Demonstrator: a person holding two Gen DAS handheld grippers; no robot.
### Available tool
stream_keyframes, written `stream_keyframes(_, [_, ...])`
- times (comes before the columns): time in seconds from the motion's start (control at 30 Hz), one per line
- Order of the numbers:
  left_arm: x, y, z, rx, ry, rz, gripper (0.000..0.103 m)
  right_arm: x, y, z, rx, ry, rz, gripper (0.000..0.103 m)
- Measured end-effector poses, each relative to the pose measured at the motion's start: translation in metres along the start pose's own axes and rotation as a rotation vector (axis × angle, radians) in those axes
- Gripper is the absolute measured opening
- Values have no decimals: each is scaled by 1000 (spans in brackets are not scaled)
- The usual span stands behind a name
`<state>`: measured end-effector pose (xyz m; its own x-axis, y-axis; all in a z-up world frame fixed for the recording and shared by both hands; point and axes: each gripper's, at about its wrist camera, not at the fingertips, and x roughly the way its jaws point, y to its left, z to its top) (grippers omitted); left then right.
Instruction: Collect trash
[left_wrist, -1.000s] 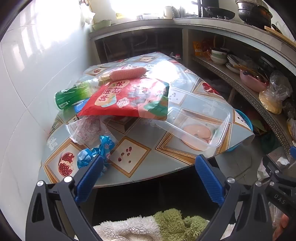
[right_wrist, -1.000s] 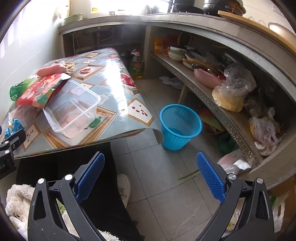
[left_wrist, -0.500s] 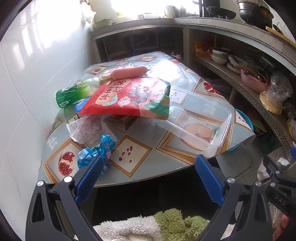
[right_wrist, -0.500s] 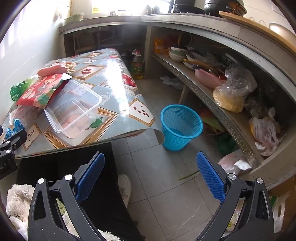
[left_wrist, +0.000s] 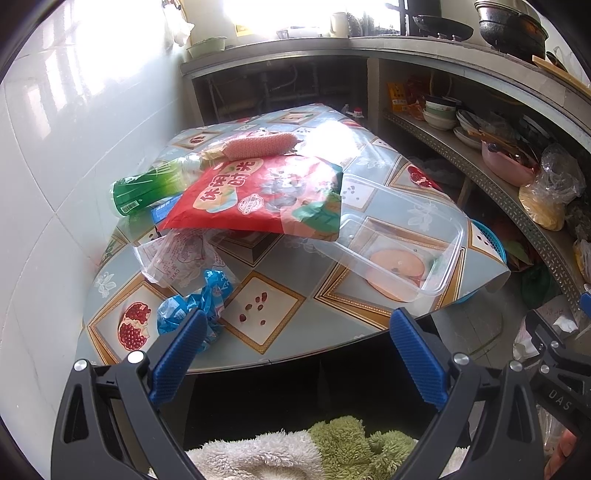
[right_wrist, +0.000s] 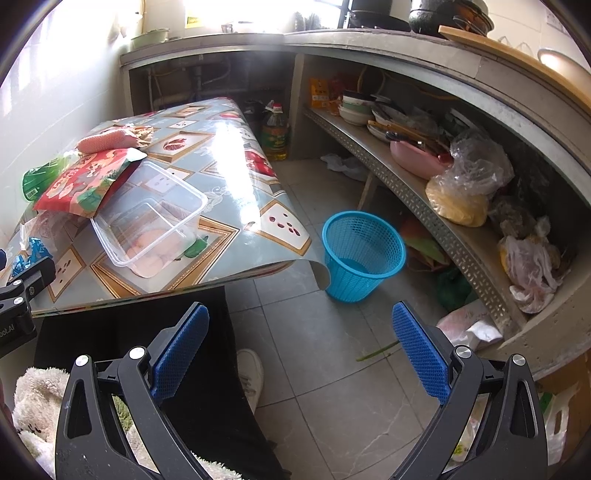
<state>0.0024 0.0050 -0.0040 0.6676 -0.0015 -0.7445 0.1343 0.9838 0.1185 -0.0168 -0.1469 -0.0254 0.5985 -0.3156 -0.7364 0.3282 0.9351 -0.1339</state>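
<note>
Open tiled floor (right_wrist: 332, 369) at lower centre; round blue mesh plastic basket (right_wrist: 364, 254) unobstructed above. Cluttered patterned table (right_wrist: 229, 206) blocking left, loaded shelf (right_wrist: 424, 199) right.

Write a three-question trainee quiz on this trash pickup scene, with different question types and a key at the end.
1. True or false: the red snack bag rests partly on the clear plastic container.
2. Multiple choice: where does the blue basket stand? A) on the table B) on the floor beside the table C) on the shelf
3. Fill in: the left tool and the right tool are both ____ and hold nothing.

Key: 1 true; 2 B; 3 open.
</note>
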Motion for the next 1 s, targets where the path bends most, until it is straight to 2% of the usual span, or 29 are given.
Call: stream_keyframes(1.0, [-3,2,0,-2,3,-2,97,2,3,0,1,1,5,95])
